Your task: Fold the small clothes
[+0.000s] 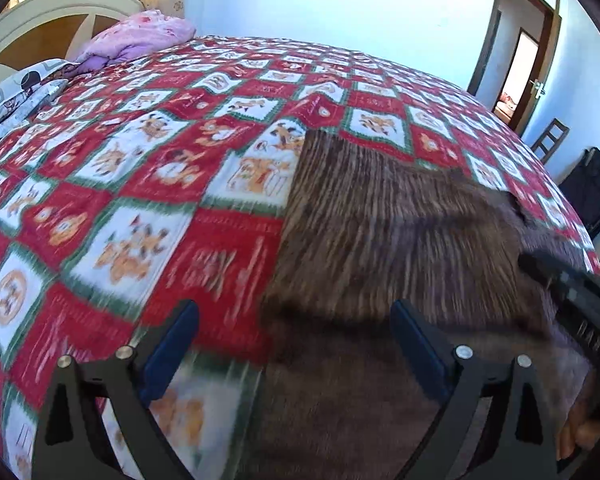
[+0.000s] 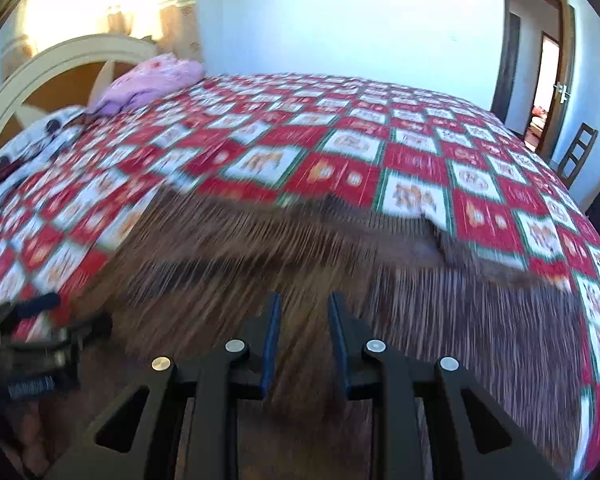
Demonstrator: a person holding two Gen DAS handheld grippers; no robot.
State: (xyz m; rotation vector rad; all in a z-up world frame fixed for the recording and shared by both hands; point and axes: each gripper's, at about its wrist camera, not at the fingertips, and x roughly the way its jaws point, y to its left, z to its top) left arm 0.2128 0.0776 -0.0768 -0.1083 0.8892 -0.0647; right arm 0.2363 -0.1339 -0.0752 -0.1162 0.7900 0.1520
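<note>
- Fingers of the left gripper (image 1: 294, 350) are standing wide apart, gripping nothing, over the edge of the brown striped garment (image 1: 388, 232).
- Right gripper (image 2: 305, 342) fingers are sitting narrowly parted, nothing visibly pinched.
- Garment is lying on the red patchwork bedspread (image 1: 172, 160).

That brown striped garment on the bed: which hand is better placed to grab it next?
Probably the left: the left gripper gapes wide over the brown striped garment's edge. The right gripper, nearly closed, sits mid-cloth.

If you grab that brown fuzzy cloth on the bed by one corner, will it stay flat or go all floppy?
Probably floppy: the brown cloth lies limp on the bedspread, its far edge rumpled. It looks thin, so likely light. Its fuzzy surface should not slip much.
</note>
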